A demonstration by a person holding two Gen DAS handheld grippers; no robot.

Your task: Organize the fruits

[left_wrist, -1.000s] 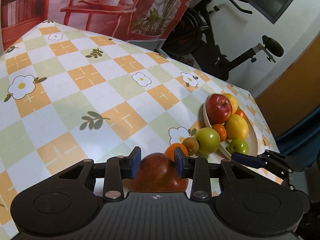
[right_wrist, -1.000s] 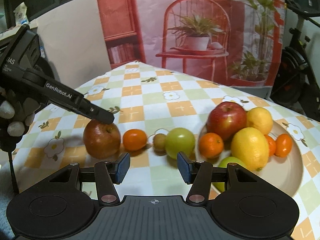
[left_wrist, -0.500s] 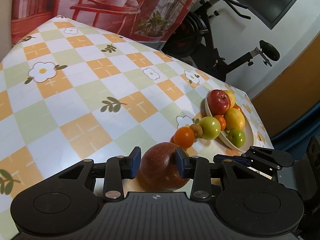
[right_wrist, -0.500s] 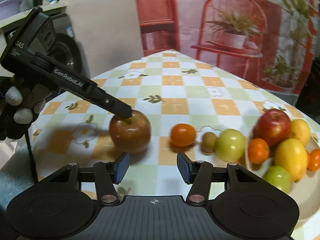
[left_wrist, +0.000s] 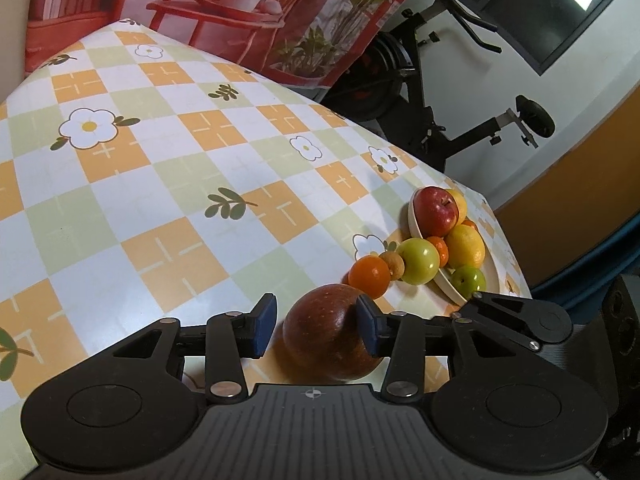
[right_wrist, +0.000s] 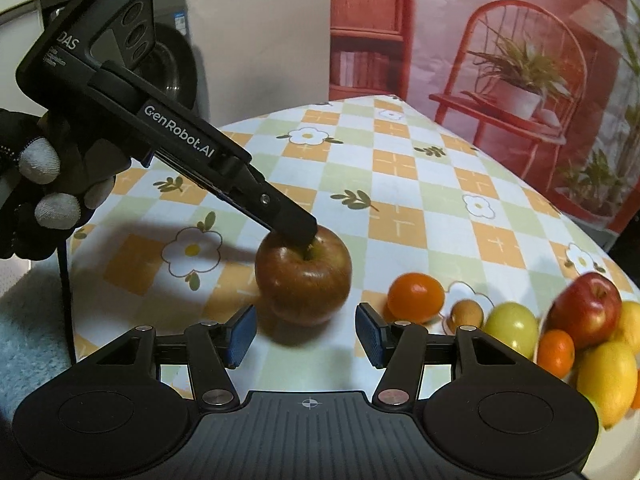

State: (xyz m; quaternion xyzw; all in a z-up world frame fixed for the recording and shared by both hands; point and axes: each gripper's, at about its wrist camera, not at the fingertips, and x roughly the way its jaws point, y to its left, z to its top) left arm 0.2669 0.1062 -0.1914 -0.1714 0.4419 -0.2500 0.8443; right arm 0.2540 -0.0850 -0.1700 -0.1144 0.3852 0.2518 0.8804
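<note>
My tablecloth (left_wrist: 168,184) is chequered in orange, pale green and white, with white yellow-centred flowers and dark green leaf sprigs, and on it the big apple (left_wrist: 326,334) is a dull brownish red, the mandarin (left_wrist: 369,276) bright orange, the small round fruit (left_wrist: 392,261) tan and the next apple (left_wrist: 419,261) yellow-green. In the cream plate (left_wrist: 447,287) I see a glossy red apple (left_wrist: 435,211), yellow lemons (left_wrist: 466,245) and a green apple (left_wrist: 469,281). My grippers are black with blue pads (right_wrist: 242,334), my glove (right_wrist: 44,184) black with grey fingertips, and the backdrop (right_wrist: 500,40) is red and pink
</note>
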